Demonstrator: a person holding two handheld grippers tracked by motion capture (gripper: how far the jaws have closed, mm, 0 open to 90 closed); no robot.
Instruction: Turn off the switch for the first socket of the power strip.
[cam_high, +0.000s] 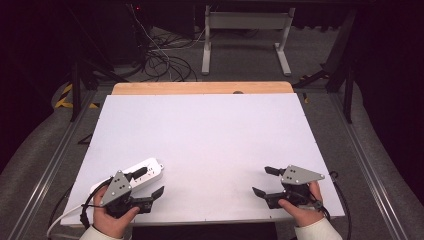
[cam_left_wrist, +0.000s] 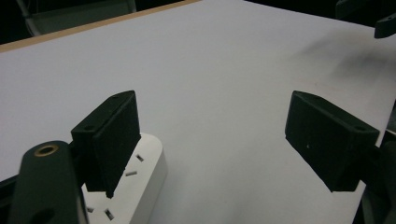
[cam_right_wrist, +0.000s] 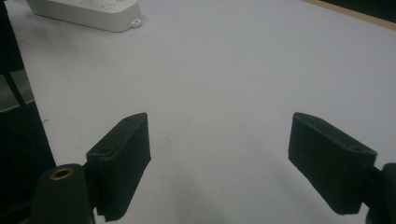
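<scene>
Dark room all around, with a grey floor, a tangle of black cables (cam_high: 162, 62) on it far back, and a white metal frame (cam_high: 245, 37) standing behind my table. White board (cam_high: 210, 135) covers the table top, and a strip of brown wood (cam_high: 200, 88) peeks out at its far edge. Metal rails (cam_high: 60, 155) run along the floor on both sides.

I hold one pair of tongs in each hand, near my edge of the board. My left tongs (cam_high: 149, 182) are wide open and hold nothing. Their far jaw hangs over the white power strip (cam_high: 142, 171), and I cannot tell if it touches. The power strip lies flat by the left corner near me, with its white cord (cam_high: 62, 220) running off my side of the board. In the left gripper view I see the plug holes of the strip just under that jaw.

My right tongs (cam_high: 264, 181) are wide open too, with bare white board between the jaws. They are well apart from the power strip, which sits far off in the right gripper view
</scene>
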